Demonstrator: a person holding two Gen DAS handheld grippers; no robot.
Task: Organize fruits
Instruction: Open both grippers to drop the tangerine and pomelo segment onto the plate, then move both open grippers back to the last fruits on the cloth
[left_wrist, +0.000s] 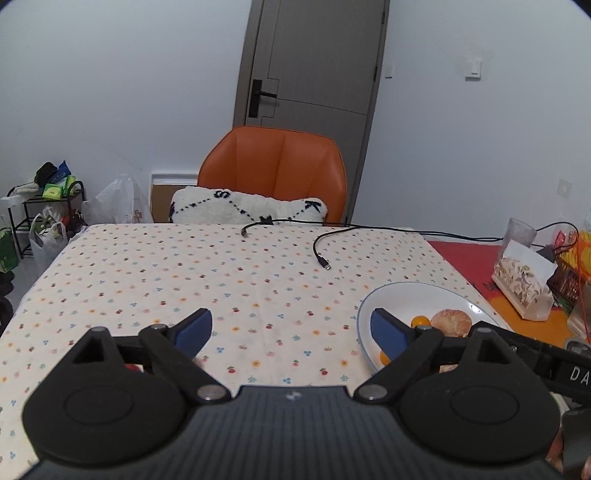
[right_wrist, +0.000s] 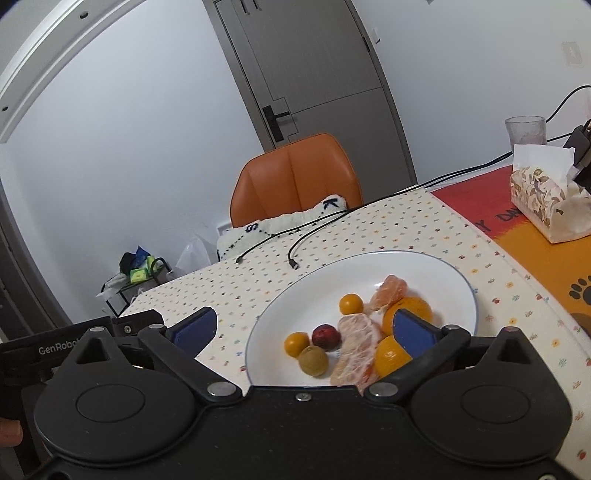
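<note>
Left wrist view: the left tongs (left_wrist: 291, 329) hang released over the tabletop (left_wrist: 155, 266), their blue fingers spread wide with only the spotted cloth between them. The white plate (left_wrist: 399, 295) lies just right of the tongs, its near edge hidden behind the right finger. On the plate a peeled citrus piece (left_wrist: 451, 322) and a small orange fruit (left_wrist: 421, 320) show. Beyond the plate two black cables (left_wrist: 320, 254) trail across the cloth, and an orange chair (left_wrist: 273, 166) stands past the tabletop's far edge.

Right wrist view: the right tongs (right_wrist: 302, 329) are released too, held over the plate's (right_wrist: 436, 269) near half. On the plate, close together, lie a dark red fruit (right_wrist: 326, 336), a brown-green kiwi (right_wrist: 313, 360), two small orange fruits (right_wrist: 351, 304), peeled citrus segments (right_wrist: 356, 350) and larger oranges (right_wrist: 415, 308). A tissue box (right_wrist: 546, 199) sits well right of the plate.
</note>
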